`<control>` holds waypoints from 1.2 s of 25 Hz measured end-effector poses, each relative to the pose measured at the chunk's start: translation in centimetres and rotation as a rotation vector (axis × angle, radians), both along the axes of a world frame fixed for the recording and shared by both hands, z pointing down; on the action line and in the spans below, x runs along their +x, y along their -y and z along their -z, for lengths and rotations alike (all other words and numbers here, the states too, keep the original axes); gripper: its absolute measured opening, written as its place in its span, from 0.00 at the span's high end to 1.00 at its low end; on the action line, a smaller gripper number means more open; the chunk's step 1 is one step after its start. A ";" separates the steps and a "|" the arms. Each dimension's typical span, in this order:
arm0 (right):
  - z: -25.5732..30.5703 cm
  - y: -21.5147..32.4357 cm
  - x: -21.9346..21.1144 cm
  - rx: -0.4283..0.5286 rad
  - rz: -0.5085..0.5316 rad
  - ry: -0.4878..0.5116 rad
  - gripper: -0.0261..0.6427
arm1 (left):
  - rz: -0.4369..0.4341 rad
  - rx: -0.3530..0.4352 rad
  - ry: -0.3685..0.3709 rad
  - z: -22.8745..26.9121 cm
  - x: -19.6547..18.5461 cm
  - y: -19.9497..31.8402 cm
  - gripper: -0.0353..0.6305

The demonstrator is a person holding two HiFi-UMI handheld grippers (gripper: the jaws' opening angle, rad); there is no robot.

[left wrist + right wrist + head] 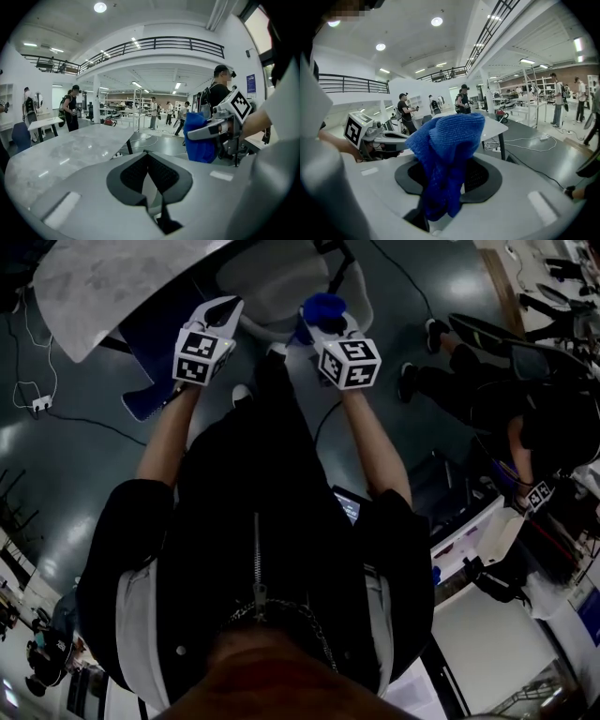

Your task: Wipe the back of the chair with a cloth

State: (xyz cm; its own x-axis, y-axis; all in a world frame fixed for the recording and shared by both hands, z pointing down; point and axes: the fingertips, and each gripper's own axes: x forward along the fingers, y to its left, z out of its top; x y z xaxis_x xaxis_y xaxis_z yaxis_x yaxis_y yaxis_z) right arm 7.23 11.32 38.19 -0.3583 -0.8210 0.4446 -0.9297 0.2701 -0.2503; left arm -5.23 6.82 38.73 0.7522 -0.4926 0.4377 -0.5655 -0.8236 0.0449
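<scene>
In the head view both grippers are held out in front of the person's chest. My right gripper (330, 329) is shut on a bunched blue cloth (323, 306). In the right gripper view the cloth (447, 150) stands up out of the jaws and hides most of them. My left gripper (211, 334) is beside it, a little apart. Its dark pads (136, 176) meet with nothing between them. A pale rounded chair part (277, 282) lies just beyond both grippers. How close the cloth is to it cannot be told.
A white marbled table (112, 282) sits at the upper left, with a blue seat (155, 334) partly under it. Cables (56, 413) run across the dark floor. Another person (487, 390) sits at the right by cluttered benches. Other people stand far off in the hall.
</scene>
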 end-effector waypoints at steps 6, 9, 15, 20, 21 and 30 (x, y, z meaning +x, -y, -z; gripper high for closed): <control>-1.8 4.9 5.9 -0.009 0.016 -0.034 0.72 | 0.012 0.015 0.000 0.6 4.4 3.6 0.93; -3.5 7.2 9.0 -0.041 0.013 -0.040 0.72 | 0.017 -0.019 0.010 -0.2 6.5 5.0 0.93; -6.9 10.9 13.1 -0.114 0.042 -0.087 0.72 | 0.014 -0.061 0.045 -2.3 10.3 7.8 0.93; -9.9 11.7 16.3 -0.183 0.056 -0.130 0.72 | -0.066 -0.055 0.083 -3.0 13.4 8.4 0.93; -10.8 11.6 17.0 -0.206 0.055 -0.142 0.72 | -0.076 -0.062 0.081 -3.2 14.0 8.2 0.93; -18.7 10.0 19.5 -0.442 0.083 -0.199 0.72 | -0.163 -0.134 0.107 -6.4 15.2 7.5 0.93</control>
